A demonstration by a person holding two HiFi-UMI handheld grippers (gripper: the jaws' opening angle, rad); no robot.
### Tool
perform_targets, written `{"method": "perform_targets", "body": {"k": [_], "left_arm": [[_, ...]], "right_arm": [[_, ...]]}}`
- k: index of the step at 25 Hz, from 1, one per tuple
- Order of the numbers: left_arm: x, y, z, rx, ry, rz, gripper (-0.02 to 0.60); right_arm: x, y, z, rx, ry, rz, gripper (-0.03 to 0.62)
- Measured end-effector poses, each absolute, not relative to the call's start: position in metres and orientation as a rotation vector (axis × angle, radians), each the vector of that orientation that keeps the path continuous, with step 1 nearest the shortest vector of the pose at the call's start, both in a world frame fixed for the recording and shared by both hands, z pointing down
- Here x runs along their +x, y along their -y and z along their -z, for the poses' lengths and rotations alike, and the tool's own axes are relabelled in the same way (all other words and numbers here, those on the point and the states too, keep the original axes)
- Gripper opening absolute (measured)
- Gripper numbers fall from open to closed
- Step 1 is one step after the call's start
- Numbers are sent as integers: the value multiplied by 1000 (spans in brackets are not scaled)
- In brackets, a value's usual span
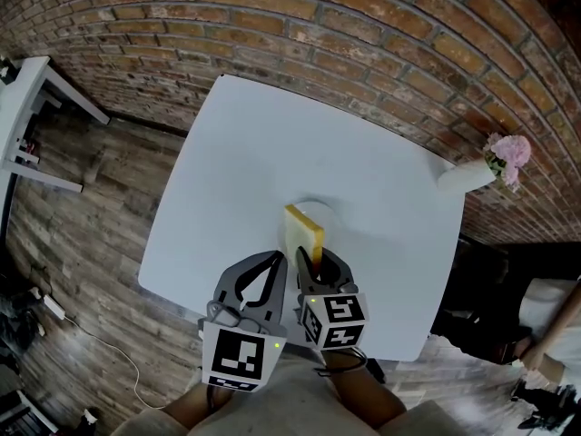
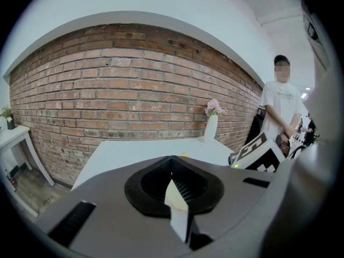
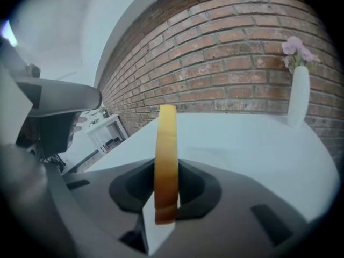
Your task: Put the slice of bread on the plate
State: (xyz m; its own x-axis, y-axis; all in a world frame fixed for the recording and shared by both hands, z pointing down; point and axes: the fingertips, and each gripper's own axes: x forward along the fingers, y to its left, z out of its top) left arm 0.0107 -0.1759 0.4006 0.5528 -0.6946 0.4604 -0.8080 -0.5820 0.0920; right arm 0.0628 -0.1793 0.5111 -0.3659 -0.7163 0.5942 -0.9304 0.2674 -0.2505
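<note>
A slice of bread (image 1: 304, 232) with a golden crust stands upright on edge over the white table (image 1: 236, 153). My right gripper (image 1: 311, 260) is shut on its lower end. In the right gripper view the slice (image 3: 166, 160) rises straight up from between the jaws. A white plate (image 1: 318, 209) shows faintly on the table just beyond the slice. My left gripper (image 1: 275, 260) hangs close beside the right one, on its left. Its jaws meet at the tip (image 2: 172, 161) with nothing between them.
A white vase with pink flowers (image 1: 477, 171) stands at the table's far right corner against the brick wall (image 1: 381, 25). A person (image 2: 279, 112) stands to the right of the table. A white side table (image 1: 27, 107) is at the far left on the wooden floor.
</note>
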Motion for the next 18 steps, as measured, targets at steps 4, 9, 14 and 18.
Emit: {"method": "perform_targets", "body": {"k": [4,9,14,18], "left_arm": [[9,176,-401,2498,1242,-548,9],[8,177,-402,2499,1245,-550,9],[8,176,-404,2497,1243,-554,9],[7,178,-404,2491,1246,-550,9]], "right_arm": [[63,181,-518,1489,2200,-912,89],[63,185,-521,1465,2224,-968,89],[64,189,-527,1443,2239,-1020,89],[66,193,-529,1434,2248,-1021,94]]}}
